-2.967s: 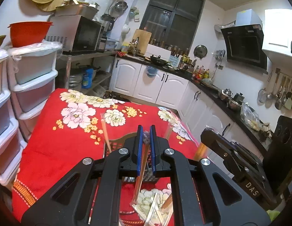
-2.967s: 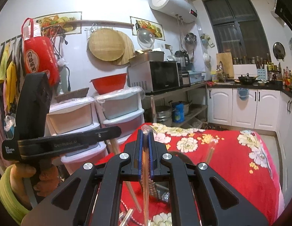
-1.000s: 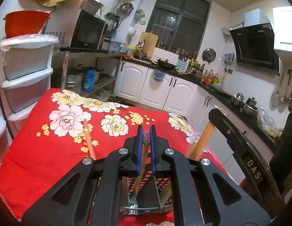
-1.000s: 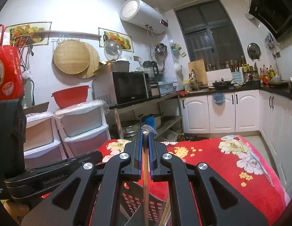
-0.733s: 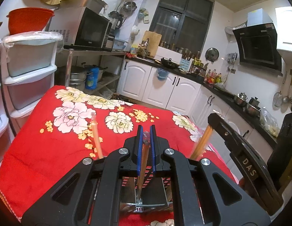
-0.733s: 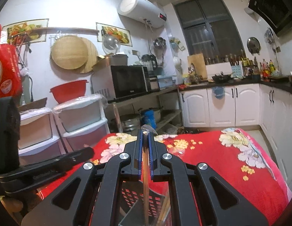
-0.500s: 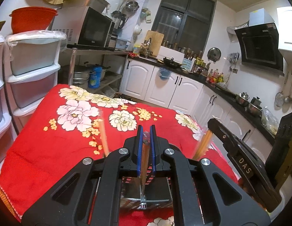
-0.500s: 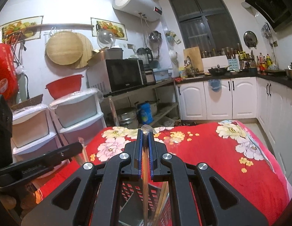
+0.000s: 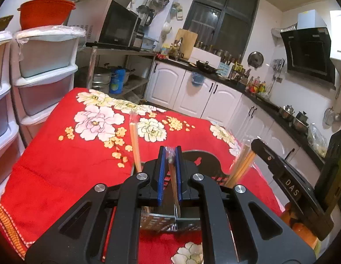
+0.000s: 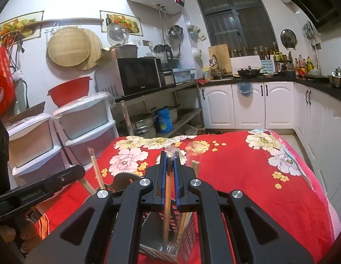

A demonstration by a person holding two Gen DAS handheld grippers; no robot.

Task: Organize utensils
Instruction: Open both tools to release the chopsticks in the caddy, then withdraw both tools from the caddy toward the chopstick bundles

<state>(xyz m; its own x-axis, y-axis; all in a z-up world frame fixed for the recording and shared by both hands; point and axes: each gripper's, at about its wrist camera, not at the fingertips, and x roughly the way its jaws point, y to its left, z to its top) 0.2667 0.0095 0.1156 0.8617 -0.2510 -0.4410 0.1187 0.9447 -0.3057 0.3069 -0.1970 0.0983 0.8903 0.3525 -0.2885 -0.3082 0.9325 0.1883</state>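
Note:
My left gripper (image 9: 169,148) is shut on a plastic-wrapped pair of chopsticks (image 9: 173,187). Their lower end reaches down into a perforated metal utensil holder (image 9: 155,222) on the red floral tablecloth (image 9: 60,165). My right gripper (image 10: 169,154) is shut on another wrapped pair (image 10: 167,193), which also stands down inside the holder (image 10: 190,237). More wrapped chopsticks (image 9: 135,145) lean in the holder at its left and at its right side (image 9: 243,160). Each gripper's black body shows at the edge of the other's view.
Stacked plastic drawers (image 9: 45,70) stand left of the table, with a metal shelf holding a microwave (image 10: 137,77) beyond. White cabinets (image 9: 199,94) and a crowded counter run along the far and right walls. The tablecloth (image 10: 247,176) stretches away past the holder.
Both views have tipped down a little, so more tablecloth and holder show. The leaning chopsticks in the left wrist view have shifted right. Both grippers stay shut on their chopsticks.

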